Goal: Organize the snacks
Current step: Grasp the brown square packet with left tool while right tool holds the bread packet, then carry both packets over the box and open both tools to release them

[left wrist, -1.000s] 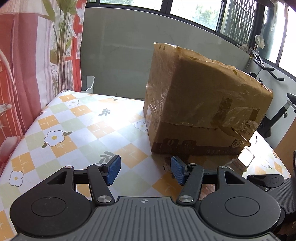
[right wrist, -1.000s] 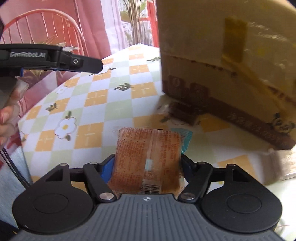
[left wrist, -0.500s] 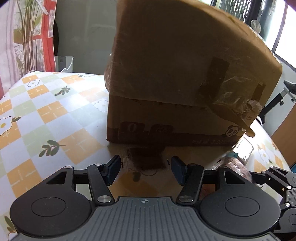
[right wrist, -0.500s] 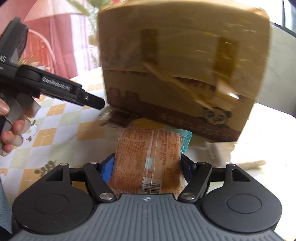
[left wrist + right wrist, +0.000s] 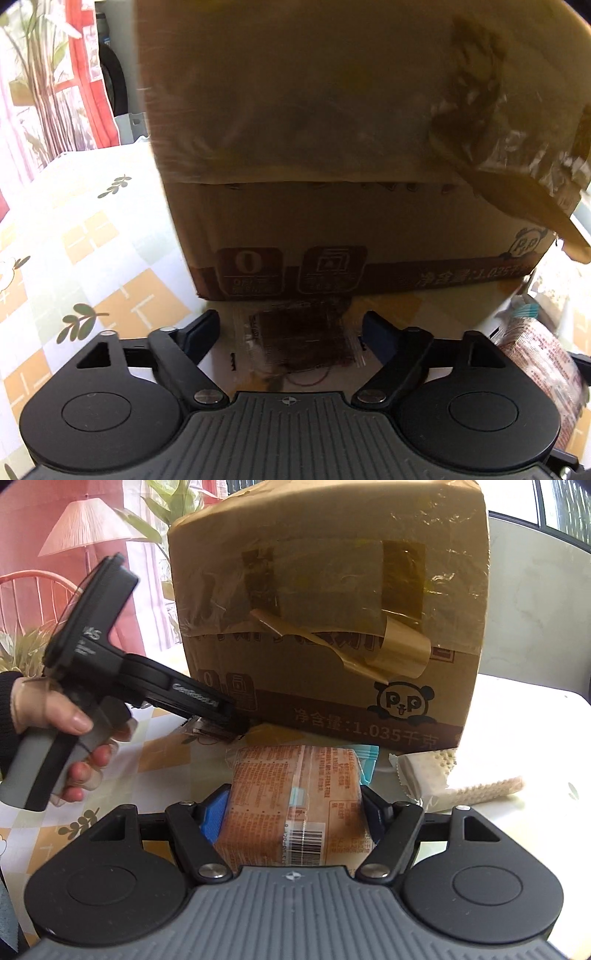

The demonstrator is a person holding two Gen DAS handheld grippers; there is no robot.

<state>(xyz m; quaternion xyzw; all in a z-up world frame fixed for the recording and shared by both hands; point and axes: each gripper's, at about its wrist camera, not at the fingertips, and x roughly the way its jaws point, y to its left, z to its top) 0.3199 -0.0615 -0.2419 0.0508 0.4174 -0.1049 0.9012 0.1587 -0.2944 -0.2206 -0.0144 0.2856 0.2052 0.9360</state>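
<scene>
Snack packet, orange-brown with a barcode, sits clamped in right gripper; left gripper jaws spread.

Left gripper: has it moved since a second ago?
Yes. The left gripper has closed in on the cardboard box, which now fills its view, and its open fingers bracket the dark snack packet at the box's base.

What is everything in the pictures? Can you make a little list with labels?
Table: flowered checked tablecloth
Big thing: taped cardboard box with a panda print
Left gripper: open, around a dark snack packet lying by the box
Right gripper: shut on an orange snack packet
Also there: white wrapped snack near the box
</scene>
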